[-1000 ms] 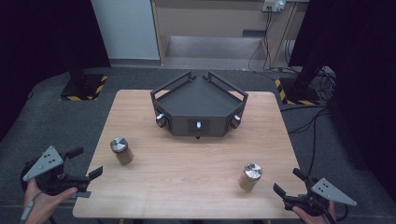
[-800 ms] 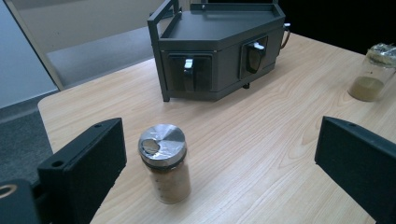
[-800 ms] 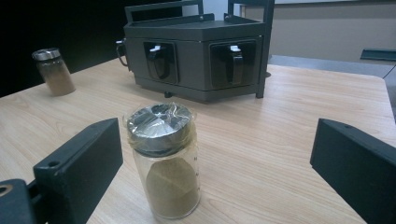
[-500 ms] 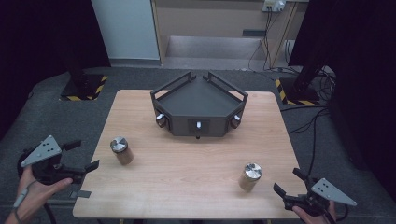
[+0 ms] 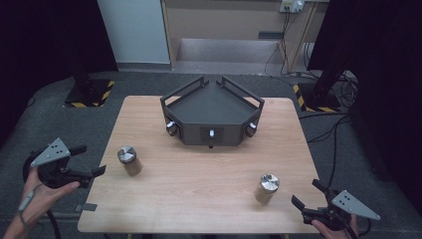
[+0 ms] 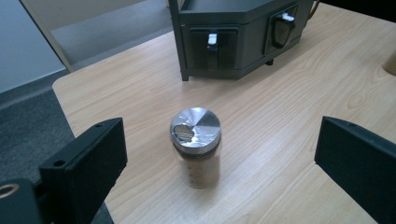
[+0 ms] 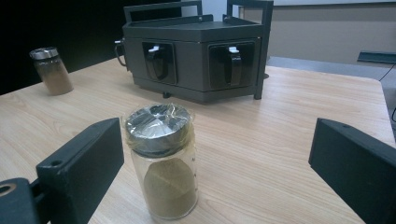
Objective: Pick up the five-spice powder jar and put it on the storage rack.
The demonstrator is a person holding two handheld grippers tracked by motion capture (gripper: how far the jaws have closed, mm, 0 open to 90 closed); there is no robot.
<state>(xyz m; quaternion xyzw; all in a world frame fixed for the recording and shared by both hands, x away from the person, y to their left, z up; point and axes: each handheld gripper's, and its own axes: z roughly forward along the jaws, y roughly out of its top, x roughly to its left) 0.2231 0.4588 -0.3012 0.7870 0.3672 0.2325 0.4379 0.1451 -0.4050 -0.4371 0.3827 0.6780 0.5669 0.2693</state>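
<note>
- Wooden table [image 5: 199, 199] was seen under dim surroundings.
- Left gripper [image 5: 92, 160] and right gripper [image 5: 304, 195] were held wide open, nothing gripped.
- Two spice jars were counted: left jar [image 5: 128, 159] and right jar [image 5: 267, 187], each standing just ahead of a gripper.
- Approach was judged in hand; closing on the jars would be needed next.
- One black rack [image 5: 211, 113] was noted beyond.

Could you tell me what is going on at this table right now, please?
A person holds a hand-held gripper in each hand, both open and holding nothing. The left hand-held gripper faces the left jar; the right hand-held gripper faces the right jar. Both jars stand upright on the table, untouched, in front of a black rack.
</note>
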